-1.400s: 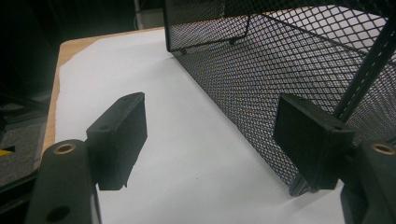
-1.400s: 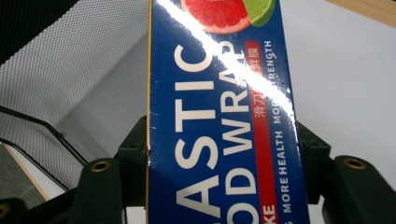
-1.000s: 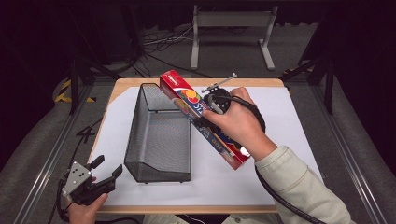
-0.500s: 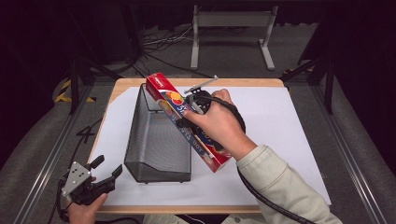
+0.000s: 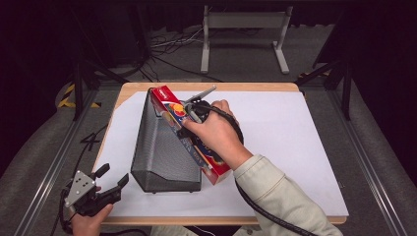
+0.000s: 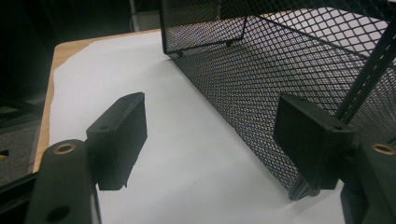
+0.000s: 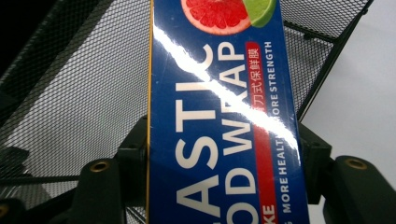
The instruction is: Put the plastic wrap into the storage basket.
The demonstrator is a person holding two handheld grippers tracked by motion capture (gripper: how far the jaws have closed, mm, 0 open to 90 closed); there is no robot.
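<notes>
Two grippers share this table (image 5: 305, 147), and the mesh basket (image 5: 162, 147) is the landmark for both. Left of the basket, off its near corner at the table's front edge, the left gripper (image 5: 105, 183) hovers with its jaws standing apart and nothing between them; in the left gripper view the basket's mesh wall (image 6: 261, 93) runs away just beside the right-hand jaw, not touching it. Over the basket's right rim lies the plastic wrap box (image 5: 194, 137), a long red and blue carton whose long axis runs nearly parallel to the basket's long side, its far end raised above the basket's far corner and its near end low beside the basket's front right corner. The right gripper (image 5: 189, 118) is clamped on that box across its width, near the far end, as the right gripper view shows with a black jaw on each side of the printed face (image 7: 219, 140). By my reading, the coming move turns on this: the open basket lies immediately left of the box and below it, so the right hand, the nearer one, need only tip the box leftward and lower it lengthwise inside.
</notes>
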